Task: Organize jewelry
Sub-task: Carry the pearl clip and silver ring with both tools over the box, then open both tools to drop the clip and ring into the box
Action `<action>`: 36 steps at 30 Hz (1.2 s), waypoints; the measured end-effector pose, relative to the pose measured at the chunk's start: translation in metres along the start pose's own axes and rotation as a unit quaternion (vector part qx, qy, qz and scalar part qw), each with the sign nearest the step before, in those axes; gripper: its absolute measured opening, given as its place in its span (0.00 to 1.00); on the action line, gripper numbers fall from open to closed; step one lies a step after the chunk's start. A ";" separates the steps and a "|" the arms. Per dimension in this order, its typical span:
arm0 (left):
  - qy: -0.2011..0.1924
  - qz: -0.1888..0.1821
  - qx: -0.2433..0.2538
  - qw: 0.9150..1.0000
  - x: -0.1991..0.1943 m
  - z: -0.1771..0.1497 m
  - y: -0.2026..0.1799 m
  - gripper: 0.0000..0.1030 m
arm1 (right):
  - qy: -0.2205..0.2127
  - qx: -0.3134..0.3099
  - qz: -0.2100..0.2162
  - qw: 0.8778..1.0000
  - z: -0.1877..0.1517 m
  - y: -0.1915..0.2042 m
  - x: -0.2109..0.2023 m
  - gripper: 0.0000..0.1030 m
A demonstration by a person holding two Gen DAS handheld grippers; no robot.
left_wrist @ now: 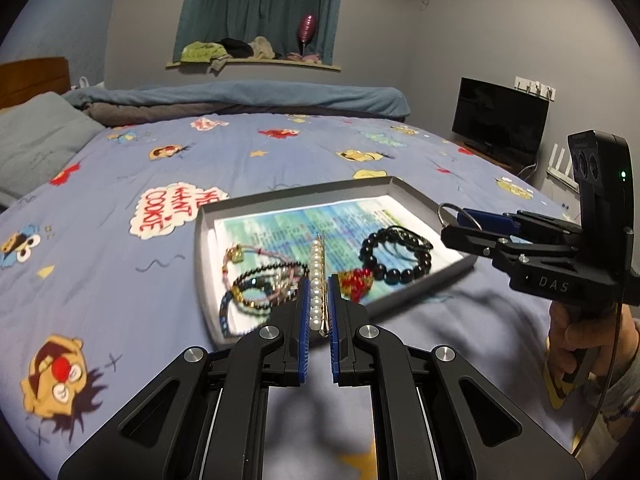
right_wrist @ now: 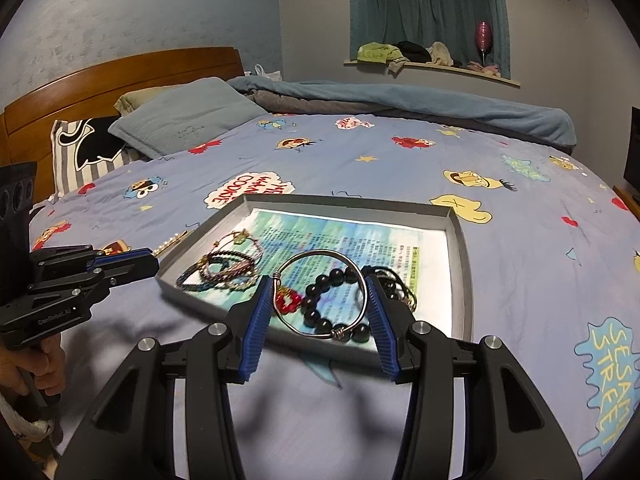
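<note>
Item 1, left gripper (left_wrist: 319,300): jaws drawn almost together, clamped on a pearl hair clip (left_wrist: 317,280), a row of white pearls on a thin gold bar; clip held above the bedspread (left_wrist: 120,300) at the tray's near-left corner, its far end reaching over the tray; risk judged: the bar is slim and smooth, so it may swivel or slide between the pads, and its free end could snag the cord bracelets below

Item 2, right gripper (right_wrist: 320,312): jaws part-way apart, pressed on both sides of a silver wire bangle (right_wrist: 320,292), held above the tray's near edge; risk judged: the thin hoop is gripped only across its width, so a firmer squeeze could bend it and a looser one let it tip and fall onto the beads, or outside the rim onto the bedspread

Item 3, container: shallow grey cardboard tray (right_wrist: 460,248) lying on the bed, floor lined with a printed paper sheet (right_wrist: 360,236)
- left end: cluster of thin cord and bead bracelets (right_wrist: 224,268), tangled, count unclear
- near-right part: black bead bracelet (left_wrist: 396,256), with a second dark strand at its right side
- beside it: red beaded charm (left_wrist: 358,280)
- far half: lining only

Note: soft bedding under the tray; pressing on its rim could tilt it and slide the contents
</note>
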State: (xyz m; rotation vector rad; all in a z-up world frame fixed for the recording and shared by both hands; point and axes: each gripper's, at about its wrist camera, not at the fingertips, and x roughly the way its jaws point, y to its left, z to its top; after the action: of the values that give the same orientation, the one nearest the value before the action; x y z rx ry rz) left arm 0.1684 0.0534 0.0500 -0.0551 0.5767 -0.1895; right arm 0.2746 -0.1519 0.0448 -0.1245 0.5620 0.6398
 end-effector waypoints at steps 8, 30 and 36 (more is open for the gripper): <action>0.008 -0.005 -0.014 1.000 0.032 0.016 0.008 0.09 | 0.007 0.000 -0.011 1.000 0.009 -0.010 0.032 0.45; 0.048 0.012 -0.017 0.999 0.091 0.013 0.015 0.31 | 0.045 0.012 -0.038 0.998 0.009 -0.028 0.086 0.52; 0.023 0.011 -0.019 1.000 0.078 0.006 0.013 0.46 | 0.010 0.003 -0.050 0.999 0.000 -0.020 0.067 0.57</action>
State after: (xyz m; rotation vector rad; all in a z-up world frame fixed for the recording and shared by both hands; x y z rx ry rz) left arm 0.2382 0.0508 0.0122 -0.0809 0.6257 -0.1581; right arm 0.3304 -0.1325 0.0082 -0.1531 0.5732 0.5395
